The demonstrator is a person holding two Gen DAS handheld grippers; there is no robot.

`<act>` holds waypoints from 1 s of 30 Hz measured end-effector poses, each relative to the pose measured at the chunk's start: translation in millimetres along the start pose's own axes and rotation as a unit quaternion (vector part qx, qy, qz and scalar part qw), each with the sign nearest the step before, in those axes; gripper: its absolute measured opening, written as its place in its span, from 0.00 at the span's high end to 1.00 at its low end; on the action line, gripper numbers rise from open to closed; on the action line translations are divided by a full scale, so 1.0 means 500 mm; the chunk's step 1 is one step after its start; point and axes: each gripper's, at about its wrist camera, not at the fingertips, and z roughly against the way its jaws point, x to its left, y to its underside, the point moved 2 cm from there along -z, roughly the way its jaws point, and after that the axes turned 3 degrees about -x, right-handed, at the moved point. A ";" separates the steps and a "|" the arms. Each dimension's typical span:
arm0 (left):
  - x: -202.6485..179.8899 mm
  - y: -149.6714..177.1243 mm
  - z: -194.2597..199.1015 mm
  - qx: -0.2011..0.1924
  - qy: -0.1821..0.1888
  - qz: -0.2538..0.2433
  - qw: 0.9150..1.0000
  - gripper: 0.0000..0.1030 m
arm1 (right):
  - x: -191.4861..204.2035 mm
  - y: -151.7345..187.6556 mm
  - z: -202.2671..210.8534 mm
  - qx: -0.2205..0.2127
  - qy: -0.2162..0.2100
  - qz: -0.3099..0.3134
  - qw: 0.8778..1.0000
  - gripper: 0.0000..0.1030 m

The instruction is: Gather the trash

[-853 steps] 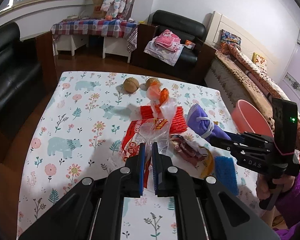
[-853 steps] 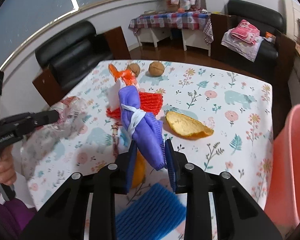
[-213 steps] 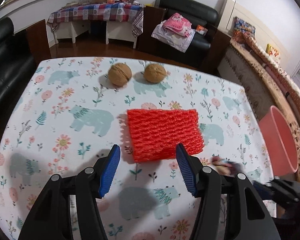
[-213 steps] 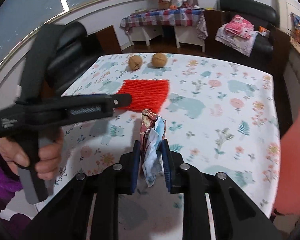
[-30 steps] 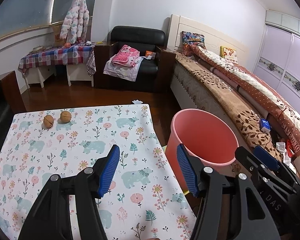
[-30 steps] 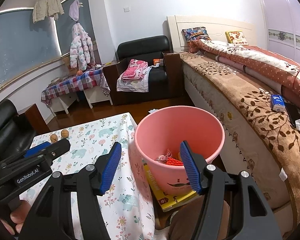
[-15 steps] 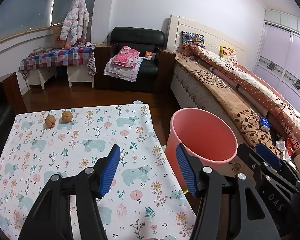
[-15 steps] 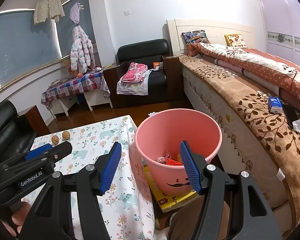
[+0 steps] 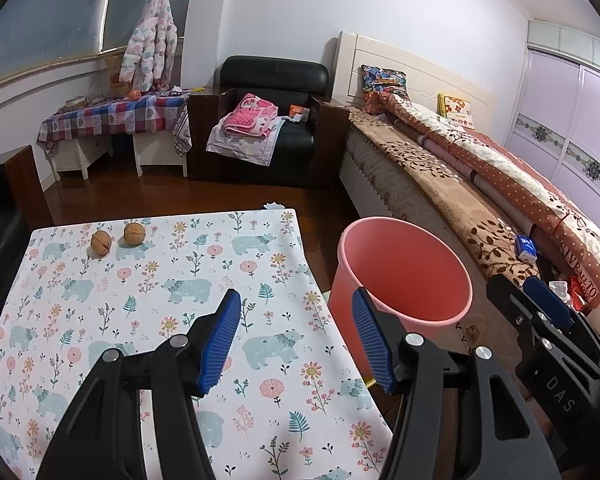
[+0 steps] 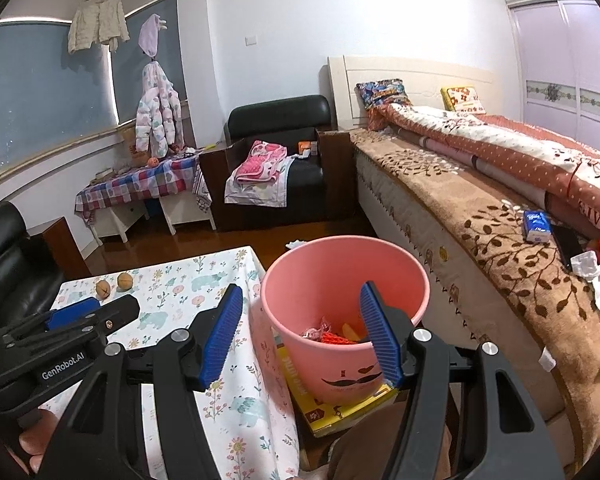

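Right wrist view: trash [image 10: 332,334] lies at the bottom of the pink bin [image 10: 300,280], which stands on the floor just beside the table's [image 9: 100,320] right edge. Right gripper [image 10: 300,332] and left gripper [image 9: 296,338] both gape, holding nothing. Two walnuts [image 9: 118,238] sit near the table's far-left corner.

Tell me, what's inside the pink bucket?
In the pink bucket lies trash: a red net piece, something yellow and a crinkly wrapper. The near wall and the right gripper hide the rest of the bottom.
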 end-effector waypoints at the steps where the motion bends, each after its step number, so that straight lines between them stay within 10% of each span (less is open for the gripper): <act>1: -0.001 0.000 0.001 -0.001 0.000 0.000 1.000 0.44 | 0.001 -0.001 0.002 -0.003 0.001 0.002 1.000 0.40; 30: -0.007 0.002 0.009 -0.005 -0.002 -0.004 1.000 0.44 | 0.010 -0.003 0.018 -0.020 0.009 0.016 1.000 0.34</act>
